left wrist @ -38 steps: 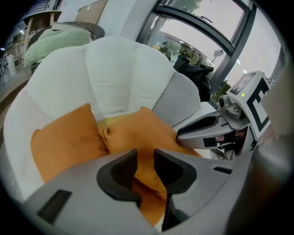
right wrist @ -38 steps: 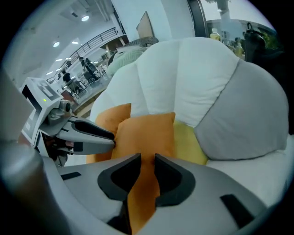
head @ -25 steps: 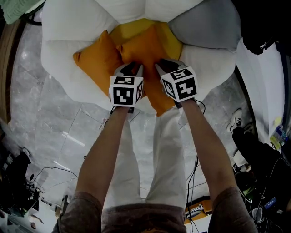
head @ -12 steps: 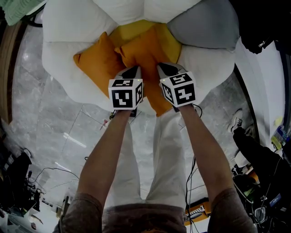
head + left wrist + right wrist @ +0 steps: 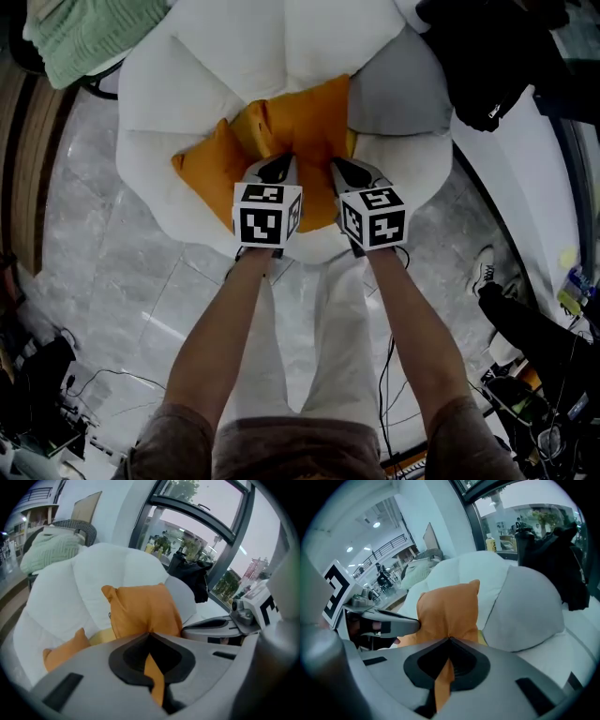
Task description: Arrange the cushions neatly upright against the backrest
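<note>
An orange cushion point(image 5: 305, 122) stands lifted off the yellow seat centre point(image 5: 246, 120) of a white petal-shaped chair point(image 5: 178, 89). My left gripper point(image 5: 280, 165) is shut on its near edge, and a strip of orange cloth shows between the closed jaws point(image 5: 151, 667). My right gripper point(image 5: 338, 167) is shut on the same edge just to the right, pinching cloth point(image 5: 443, 674). In the left gripper view the cushion point(image 5: 143, 609) rises upright before the white backrest. A second orange cushion point(image 5: 202, 157) lies flat at the left of the seat. A grey cushion point(image 5: 398, 89) leans at the right.
A green knitted throw point(image 5: 89, 33) lies on a wicker seat at the back left. A black garment point(image 5: 492, 56) hangs at the back right. Marble floor point(image 5: 84, 234) surrounds the chair, with cables point(image 5: 389, 361) and a shoe point(image 5: 485, 255) to my right.
Both grippers have risen together, pulling the orange cushion from lying flat on the seat to standing up toward the backrest. The other orange cushion has stayed put.
</note>
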`<state>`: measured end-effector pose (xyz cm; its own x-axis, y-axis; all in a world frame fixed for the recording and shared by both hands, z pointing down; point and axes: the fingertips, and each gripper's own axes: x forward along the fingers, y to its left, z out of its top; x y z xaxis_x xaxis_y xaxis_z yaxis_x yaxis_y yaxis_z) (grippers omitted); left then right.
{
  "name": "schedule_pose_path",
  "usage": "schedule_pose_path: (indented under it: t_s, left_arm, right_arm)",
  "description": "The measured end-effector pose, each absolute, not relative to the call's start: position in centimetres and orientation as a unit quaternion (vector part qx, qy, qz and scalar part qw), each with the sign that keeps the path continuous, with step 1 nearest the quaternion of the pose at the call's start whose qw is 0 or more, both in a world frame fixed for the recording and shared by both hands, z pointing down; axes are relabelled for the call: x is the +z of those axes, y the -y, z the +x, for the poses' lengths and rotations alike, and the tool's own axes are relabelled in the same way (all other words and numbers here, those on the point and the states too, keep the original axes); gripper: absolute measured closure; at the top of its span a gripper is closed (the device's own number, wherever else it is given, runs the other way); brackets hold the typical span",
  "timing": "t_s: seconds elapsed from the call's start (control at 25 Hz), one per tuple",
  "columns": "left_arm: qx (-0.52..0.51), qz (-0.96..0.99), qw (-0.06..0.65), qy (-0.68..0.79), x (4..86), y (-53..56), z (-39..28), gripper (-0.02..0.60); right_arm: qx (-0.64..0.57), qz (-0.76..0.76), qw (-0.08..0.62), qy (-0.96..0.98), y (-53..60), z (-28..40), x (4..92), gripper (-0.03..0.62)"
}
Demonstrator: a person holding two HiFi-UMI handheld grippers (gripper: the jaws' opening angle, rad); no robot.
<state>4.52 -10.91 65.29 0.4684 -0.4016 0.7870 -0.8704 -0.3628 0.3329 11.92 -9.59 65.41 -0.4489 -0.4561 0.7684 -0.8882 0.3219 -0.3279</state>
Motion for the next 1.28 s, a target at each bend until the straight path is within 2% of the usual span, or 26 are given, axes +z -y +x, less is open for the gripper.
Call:
schedule_pose_path:
  t_s: [0.56,0.88,1.28]
  left_arm:
    - [0.278,0.806,0.301,0.427,54.6,19.8,9.7,0.574]
    - [0.284,0.814,0.281,0.422,55.5,22.9,12.5,0.574]
    - [0.292,0.806,0.270,0.439,60.2,26.0,11.6,0.574]
  right_arm:
    - [0.323,0.503,0.215,0.772,16.9,16.8,54.8,0.572]
    - [0.337,0.521,0.184,0.762,19.1,19.1,56.0,0.572]
    - [0.344,0.492,0.178,0.780,21.1,17.2,61.2,0.572]
